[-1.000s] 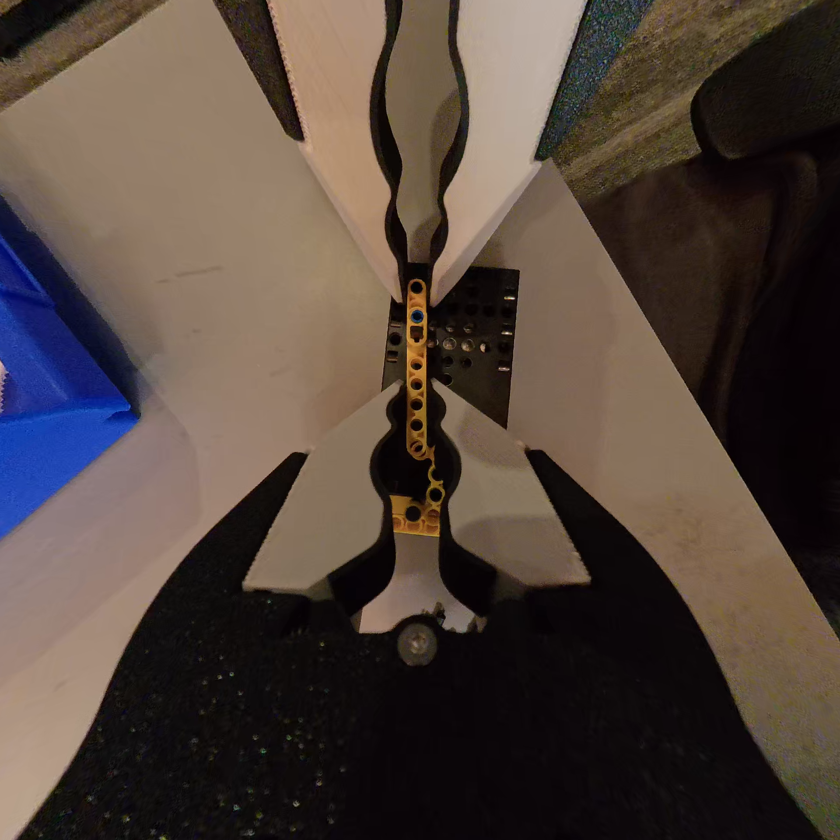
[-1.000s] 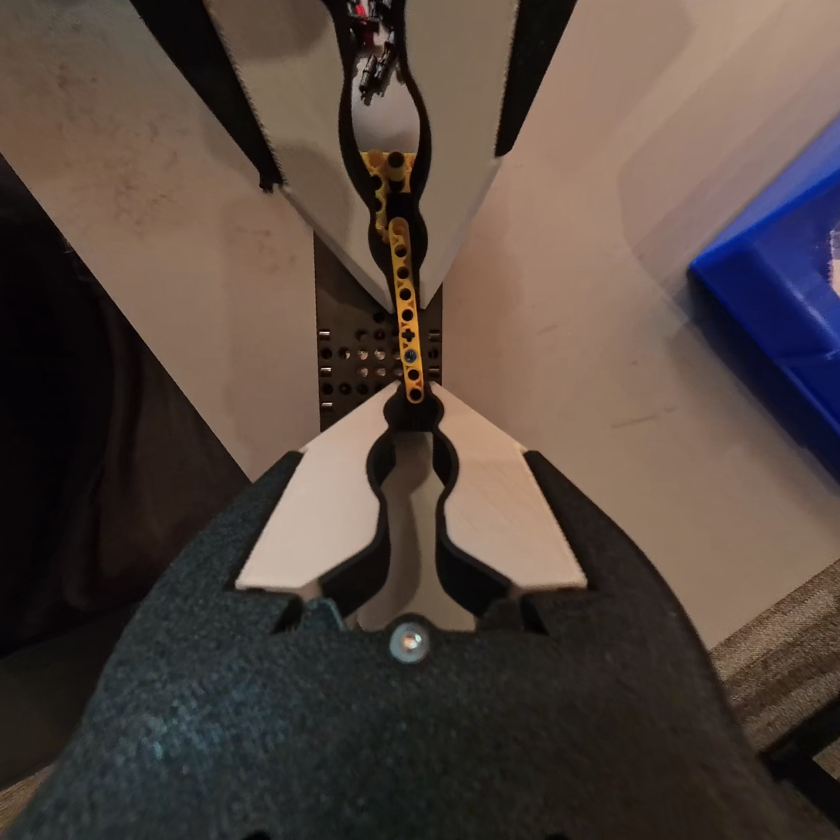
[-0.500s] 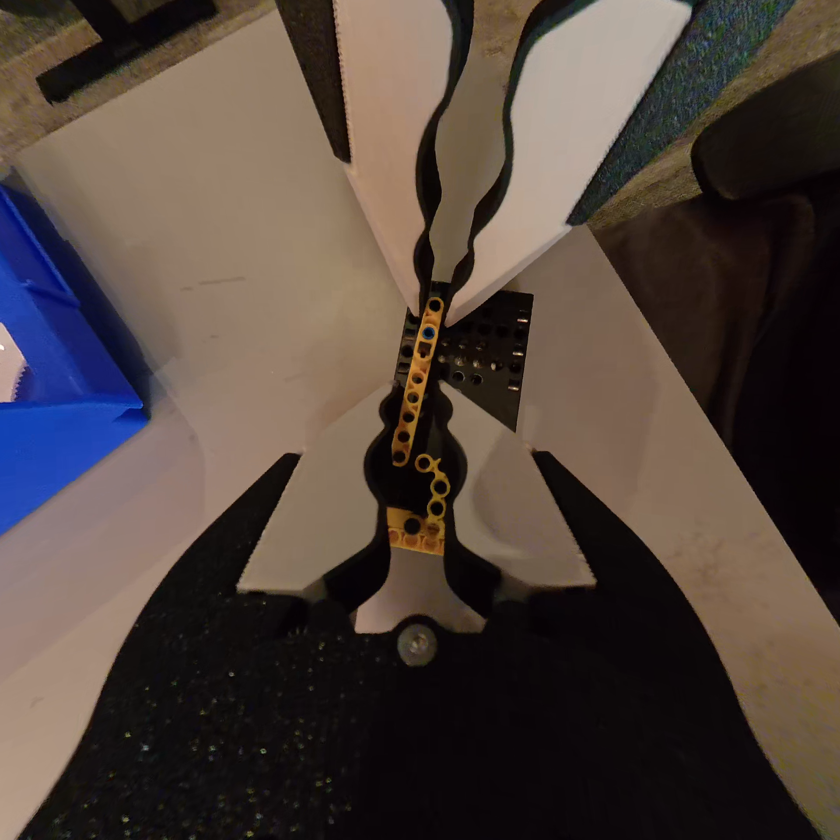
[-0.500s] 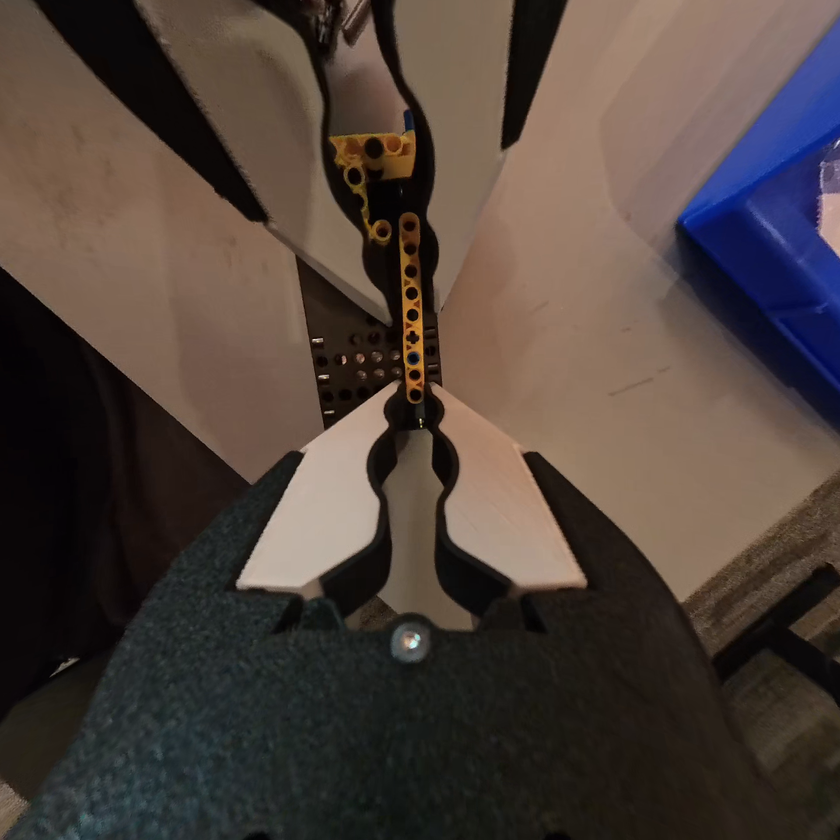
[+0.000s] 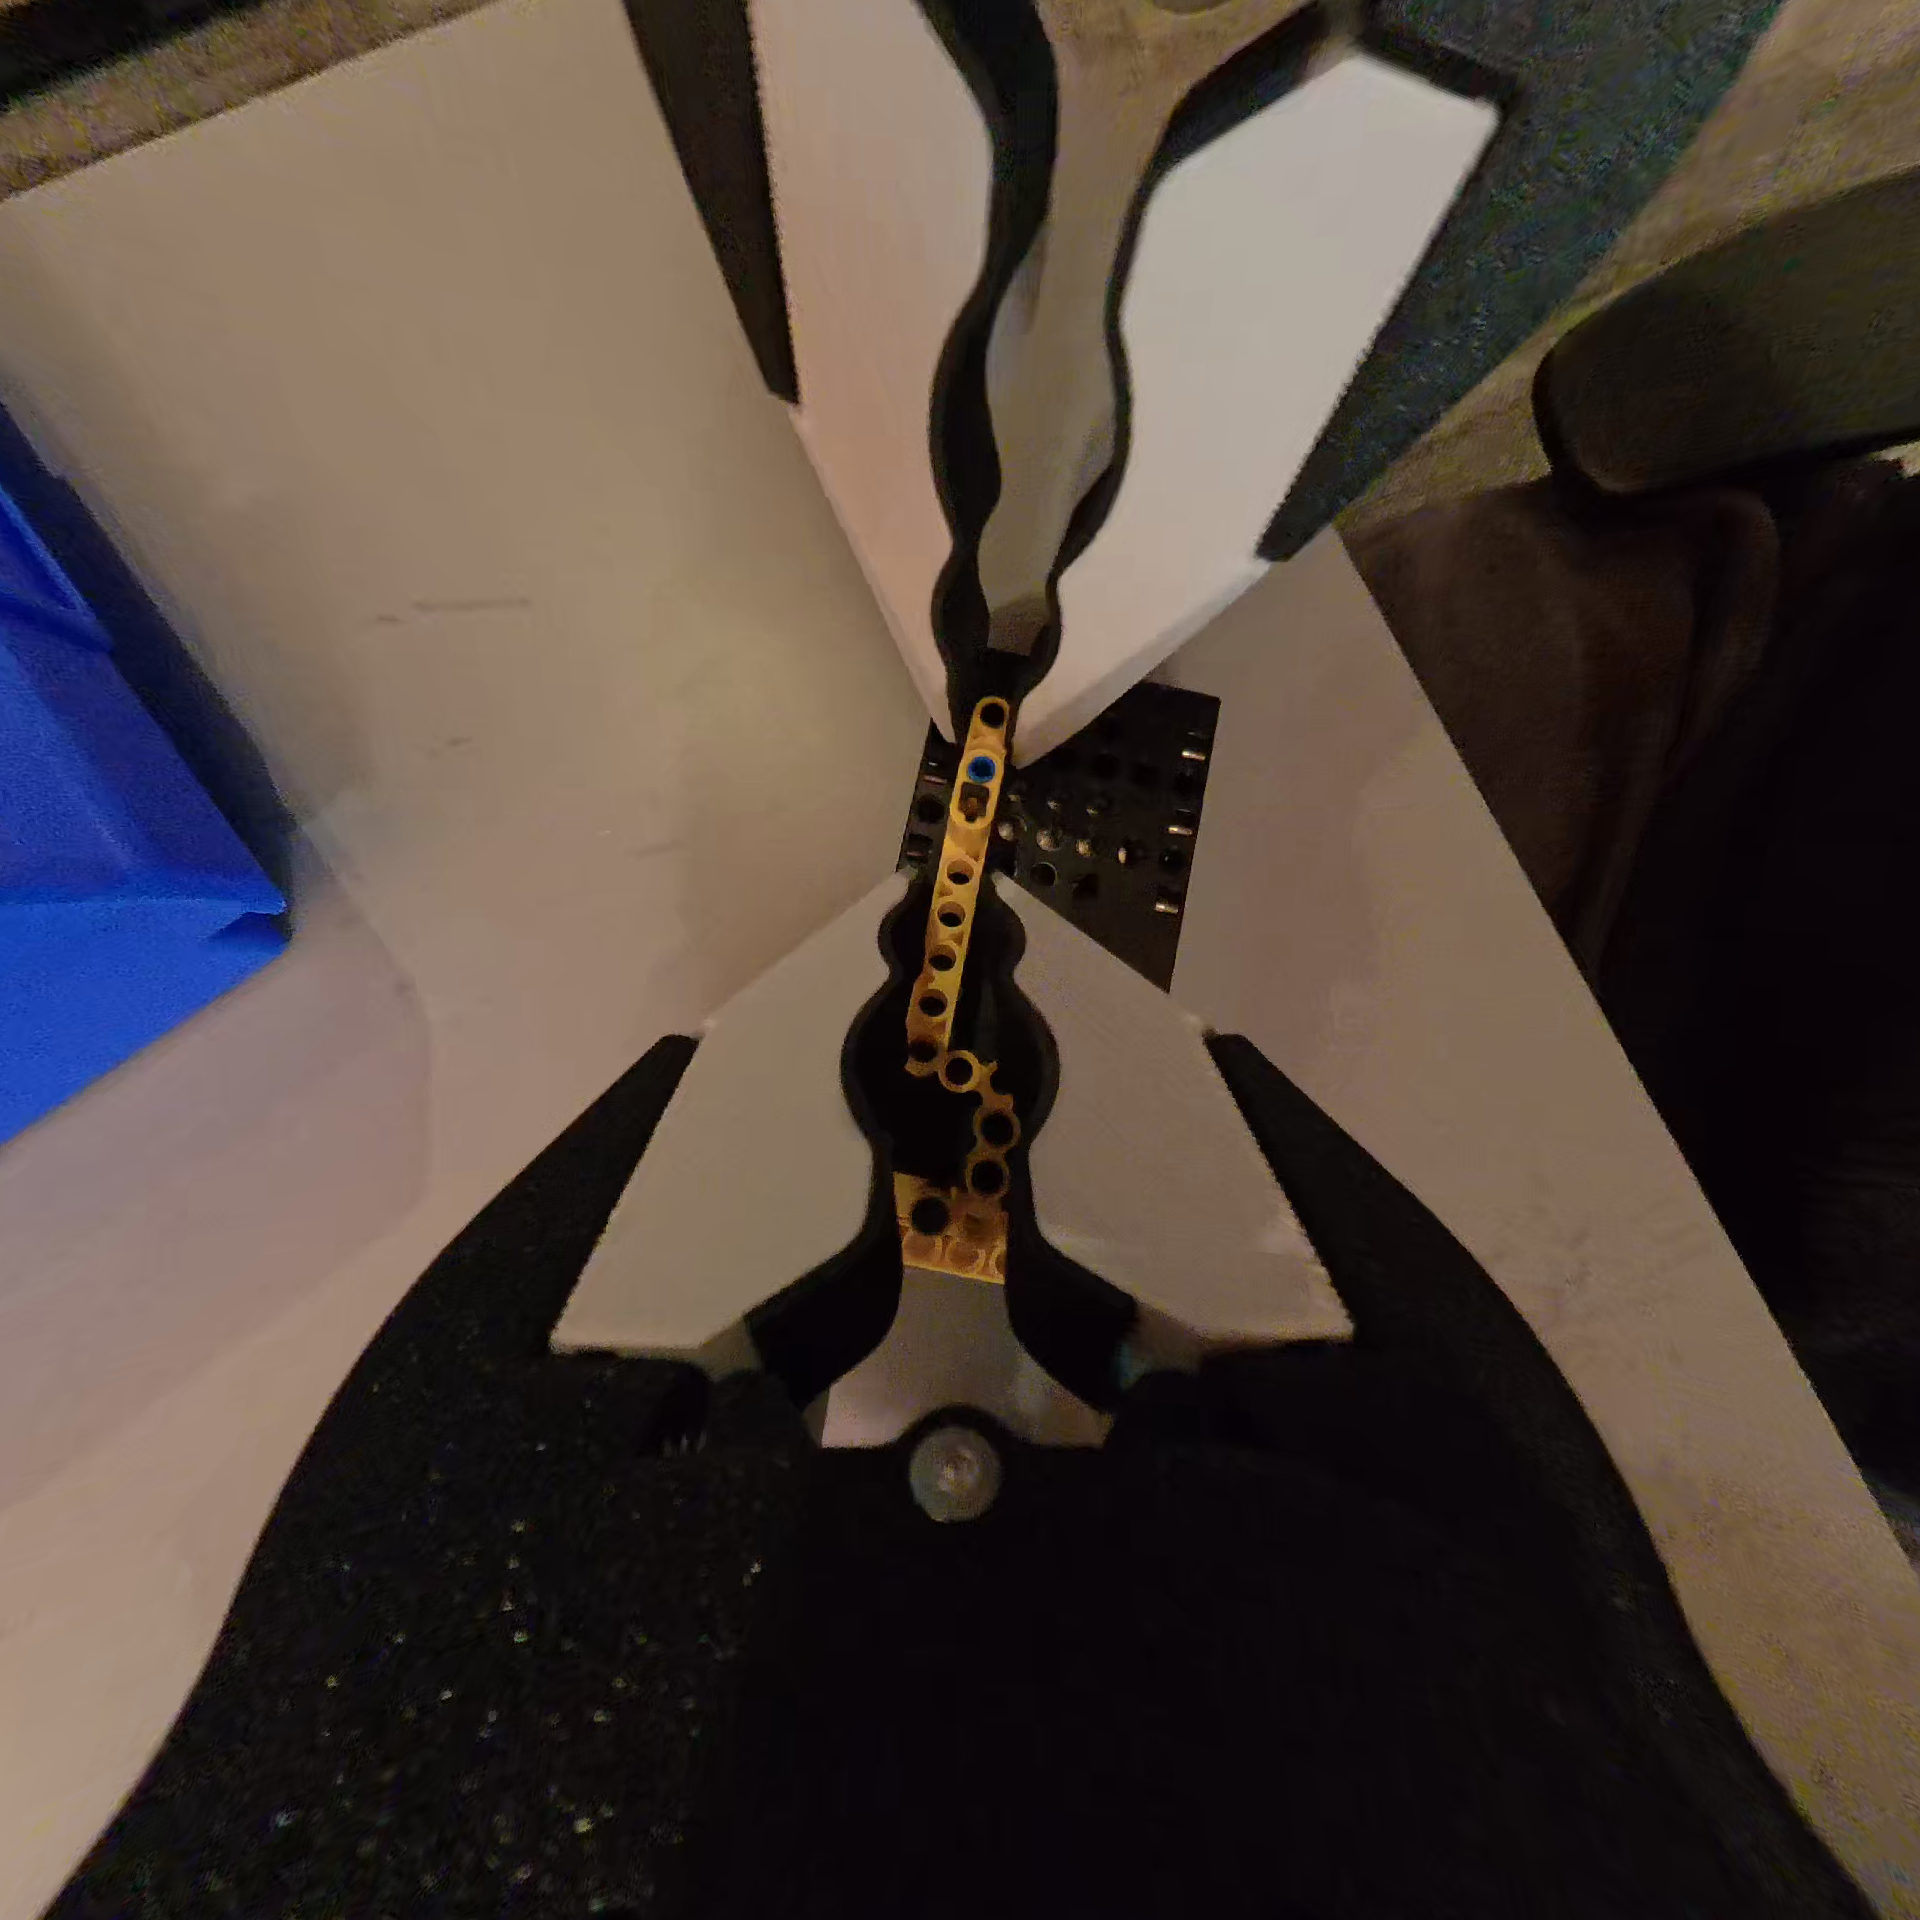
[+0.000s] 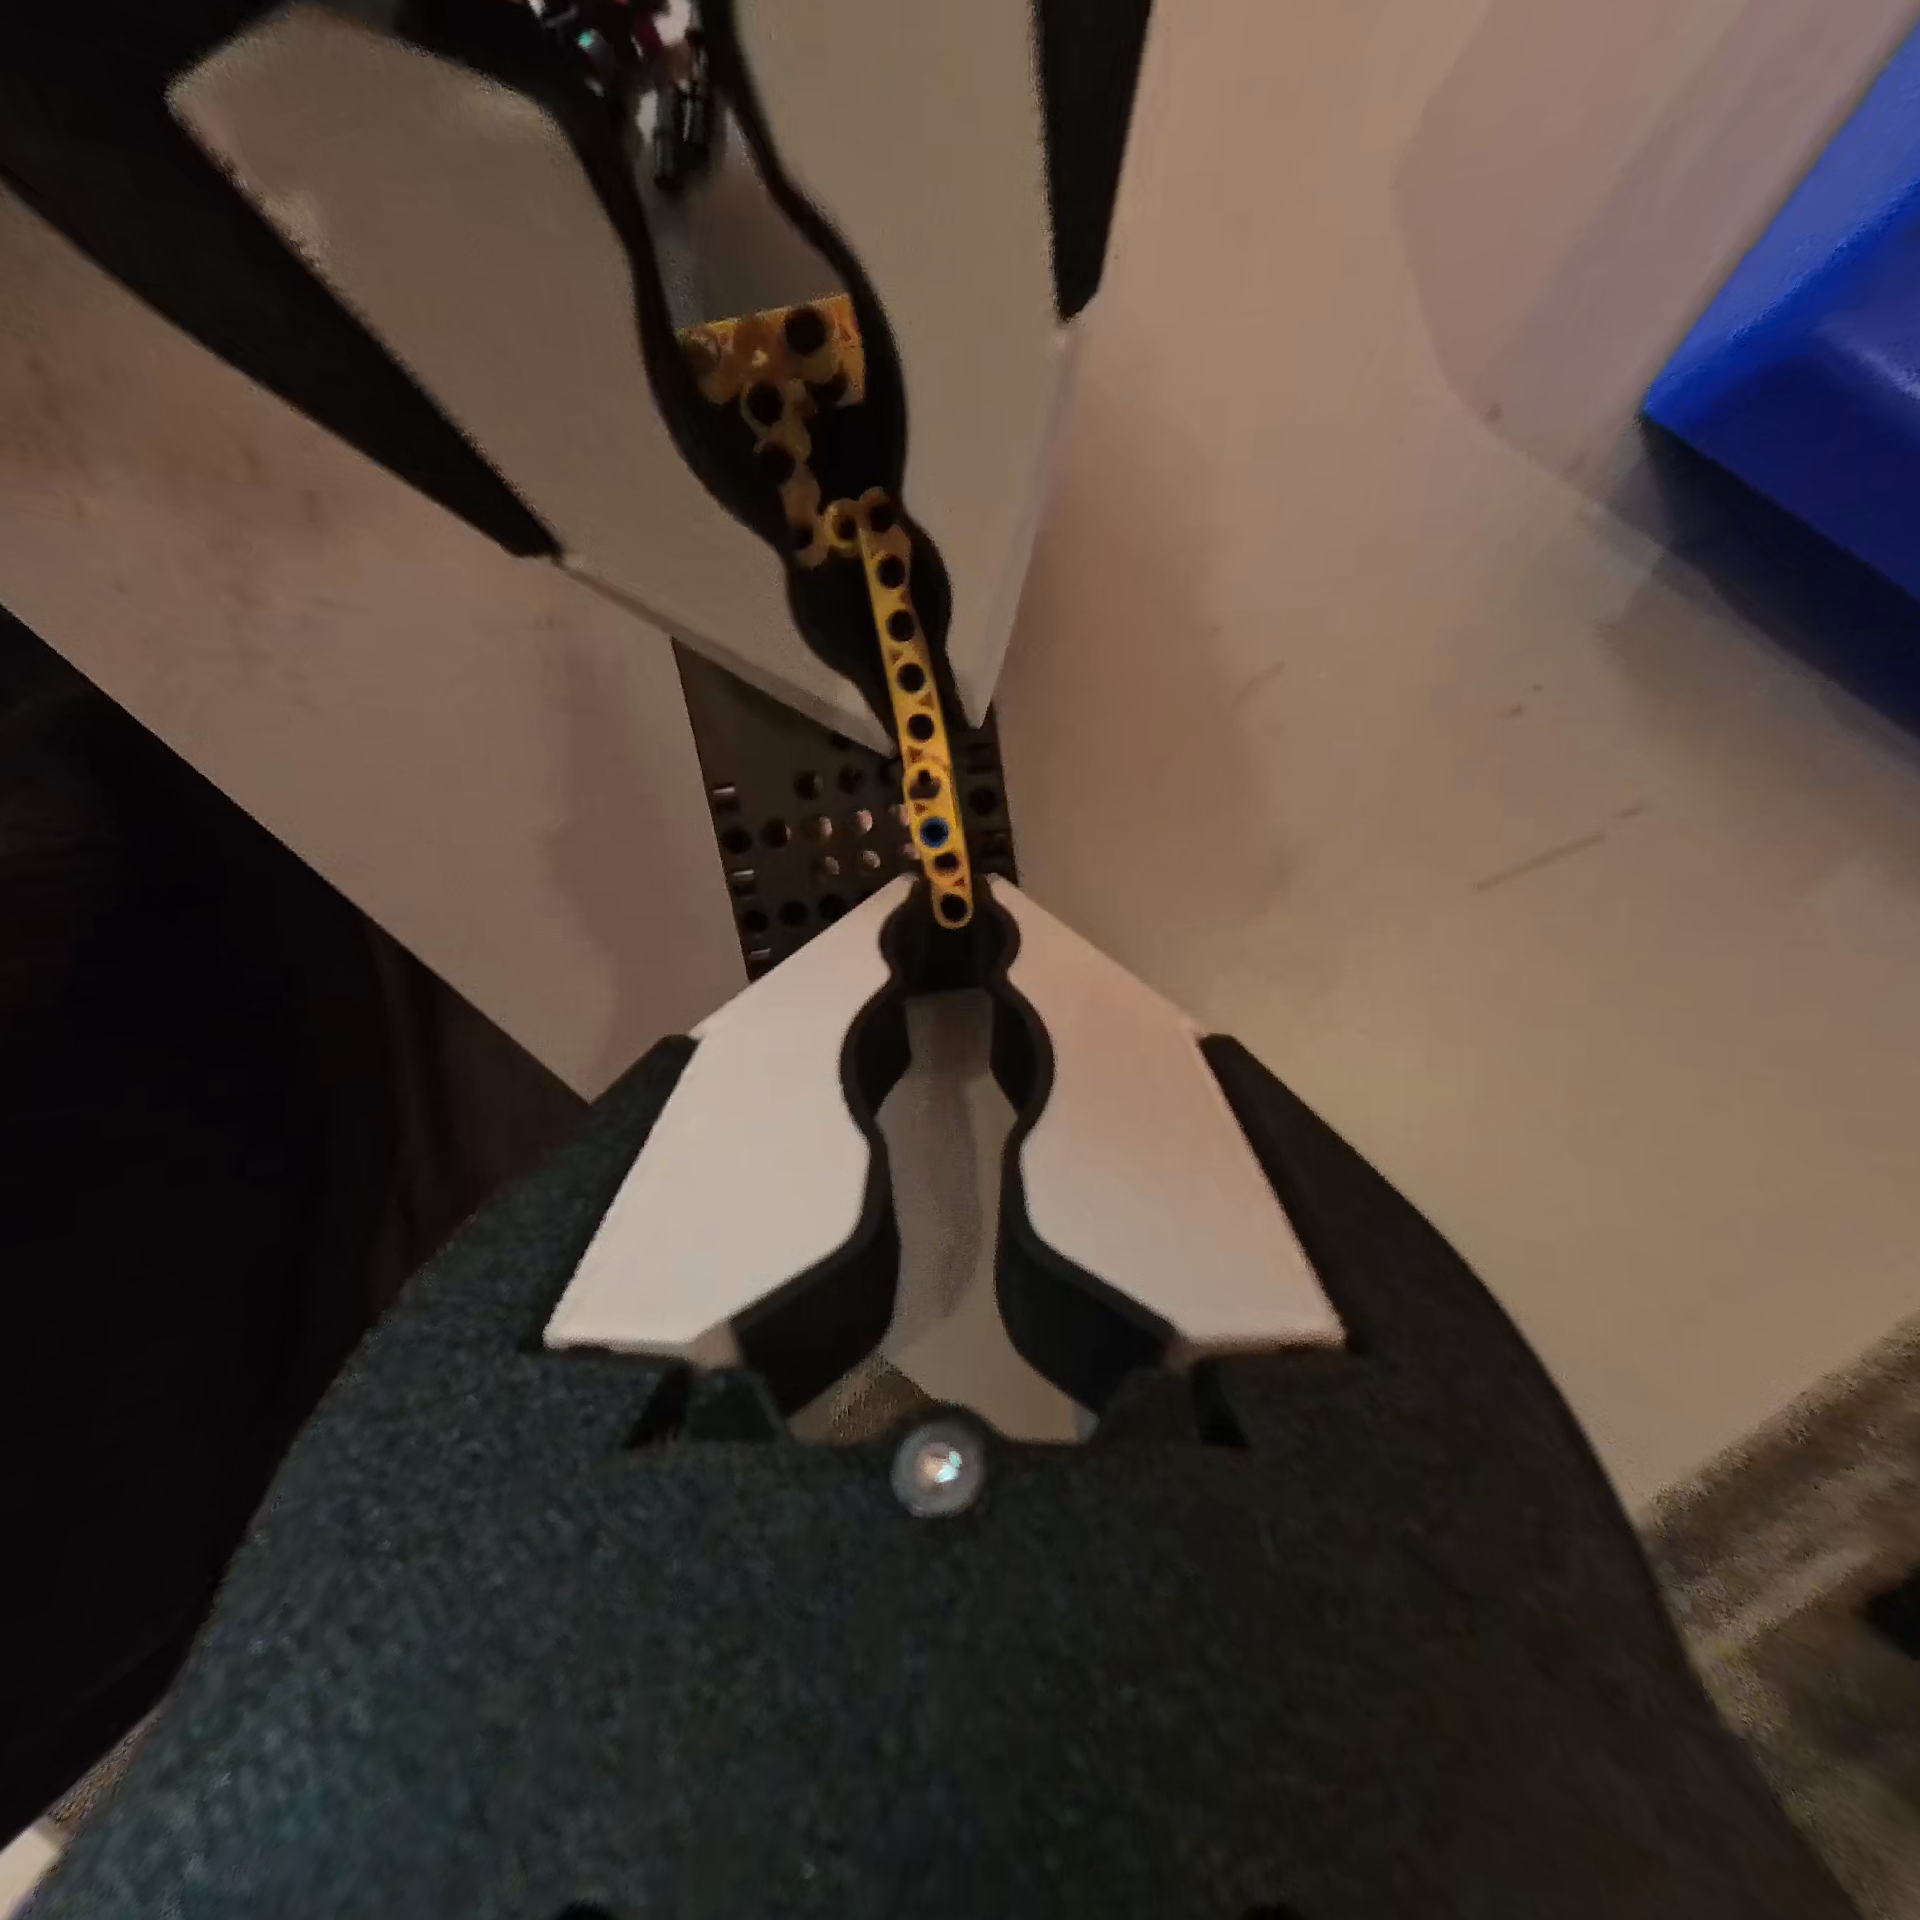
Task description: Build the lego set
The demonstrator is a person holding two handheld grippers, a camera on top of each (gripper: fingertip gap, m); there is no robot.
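Note:
My two grippers face each other tip to tip over a white table [image 5: 416,520]. My right gripper [image 6: 951,894] is shut on one end of a straight yellow beam with holes [image 6: 914,707], which has a blue pin [image 6: 935,831] in one hole. The beam [image 5: 951,904] reaches in between the fingers of my left gripper [image 5: 951,881]. My left gripper is shut on a bent yellow holed piece [image 5: 987,1127] set deep in its jaws. The beam's far end meets the tip of the bent piece [image 6: 774,436]. A black perforated plate [image 5: 1122,831] lies on the table below both.
A blue bin [image 5: 94,831] stands on the table to the left gripper's left; it also shows in the right wrist view [image 6: 1818,343]. The table edge runs close beside the black plate [image 6: 800,831], with a dark seat [image 5: 1714,831] and carpet beyond. Less than 4 cm separates the two grippers' tips.
Half a second ago the beam's end stood apart from the bent piece. Now the grippers have closed in and the two ends touch again, as one second ago.

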